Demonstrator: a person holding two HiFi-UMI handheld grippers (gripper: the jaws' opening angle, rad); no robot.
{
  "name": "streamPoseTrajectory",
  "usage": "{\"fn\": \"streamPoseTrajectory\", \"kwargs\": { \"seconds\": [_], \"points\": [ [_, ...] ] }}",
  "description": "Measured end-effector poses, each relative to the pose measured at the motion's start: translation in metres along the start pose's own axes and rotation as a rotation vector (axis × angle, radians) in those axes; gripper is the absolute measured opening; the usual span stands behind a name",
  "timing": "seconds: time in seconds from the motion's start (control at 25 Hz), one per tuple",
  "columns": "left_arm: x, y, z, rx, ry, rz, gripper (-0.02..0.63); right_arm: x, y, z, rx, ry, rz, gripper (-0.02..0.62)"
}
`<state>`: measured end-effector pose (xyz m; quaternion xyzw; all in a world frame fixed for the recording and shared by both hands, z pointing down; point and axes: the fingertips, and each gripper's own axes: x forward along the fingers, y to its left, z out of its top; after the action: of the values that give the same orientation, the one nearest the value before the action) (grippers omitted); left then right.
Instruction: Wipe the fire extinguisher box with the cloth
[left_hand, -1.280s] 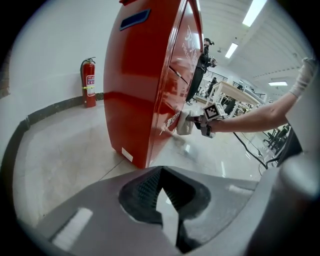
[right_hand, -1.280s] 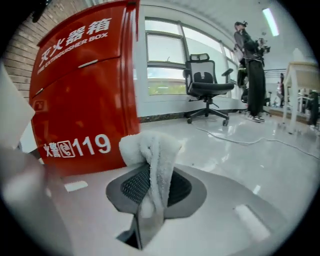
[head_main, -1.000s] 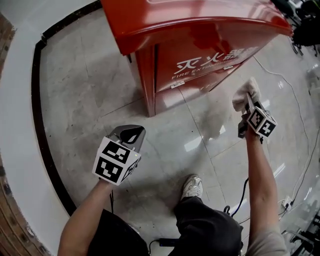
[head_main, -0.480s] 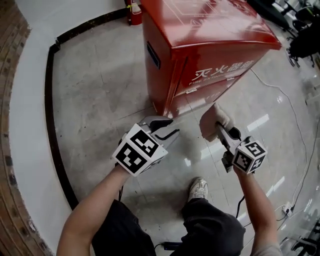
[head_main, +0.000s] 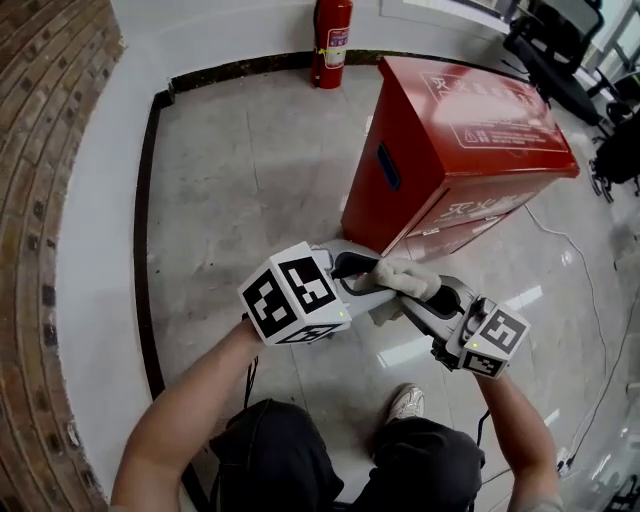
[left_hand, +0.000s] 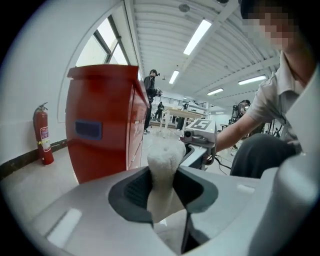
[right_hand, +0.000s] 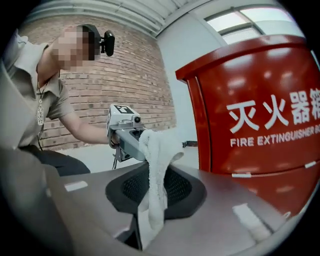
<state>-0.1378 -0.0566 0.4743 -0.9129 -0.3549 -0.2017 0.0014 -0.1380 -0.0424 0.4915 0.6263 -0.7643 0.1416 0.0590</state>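
Between the gripper tips: the cloth (head_main: 405, 277), a white bunched lump, is held up off the floor (head_main: 250, 190). It is near the box's lower front corner but apart from it.
Box: the red fire extinguisher box (head_main: 450, 130) stands on the floor ahead of the person and to the right. Nothing touches it.
Right gripper: the right gripper (head_main: 430, 297) has its jaws partly closed and pinching the cloth low between the pads. The rest of the cloth rises ahead of them.
Left gripper: the left gripper (head_main: 368, 272) has its jaws drawn in round the cloth's other end. The pads seem to press it, though less plainly than the right's.
Step in hand: this looks like a hand-over or re-grip of the cloth between the two grippers. Wiping is not under way.
Next move calls for: one gripper should let go cleanly without tugging the cloth out of the other. A good wad should be left ahead of the holding jaws, then carried to a red face and pressed flat on it.
Head view alone: it shows the box's sloped top, both grippers together, and a fire extinguisher (head_main: 333, 40) standing by the wall.
Left gripper view alone: it shows the box's narrow side with its dark blue recess (left_hand: 88, 130).
Right gripper view alone: it shows the front face with white lettering (right_hand: 272, 127), and the cloth seated between the right pads.
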Motion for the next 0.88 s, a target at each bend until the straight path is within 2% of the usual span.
{"fn": "streamPoseTrajectory", "kwargs": {
  "seconds": [0.12,0.16,0.24,0.32,0.44,0.56,0.72,0.88],
  "points": [
    [-0.029,0.002,0.022,0.042,-0.049,0.045,0.115,0.01,0.006,0.029,-0.032,0.009,-0.03,0.113],
    [-0.038,0.007,0.033,0.072,-0.07,0.081,0.112,0.012,0.005,0.038,-0.037,0.018,-0.048,0.135],
    [-0.053,0.026,0.063,0.126,-0.137,0.167,0.11,0.008,-0.008,0.052,-0.043,0.046,-0.101,0.229],
    [-0.06,0.045,0.09,0.147,-0.179,0.225,0.11,-0.002,-0.018,0.055,-0.022,0.077,-0.161,0.258],
    [-0.054,0.071,0.107,0.145,-0.135,0.262,0.11,-0.018,-0.016,0.049,0.017,0.1,-0.2,0.253],
    [-0.046,0.102,0.11,0.151,-0.089,0.342,0.11,-0.027,-0.018,0.049,0.014,0.09,-0.207,0.225],
    [-0.051,0.141,0.114,0.077,-0.134,0.438,0.11,-0.038,-0.021,0.034,0.025,0.087,-0.225,0.209],
    [-0.057,0.185,0.114,0.059,-0.134,0.527,0.11,-0.043,-0.028,0.017,0.035,0.096,-0.229,0.193]
  ]
}}
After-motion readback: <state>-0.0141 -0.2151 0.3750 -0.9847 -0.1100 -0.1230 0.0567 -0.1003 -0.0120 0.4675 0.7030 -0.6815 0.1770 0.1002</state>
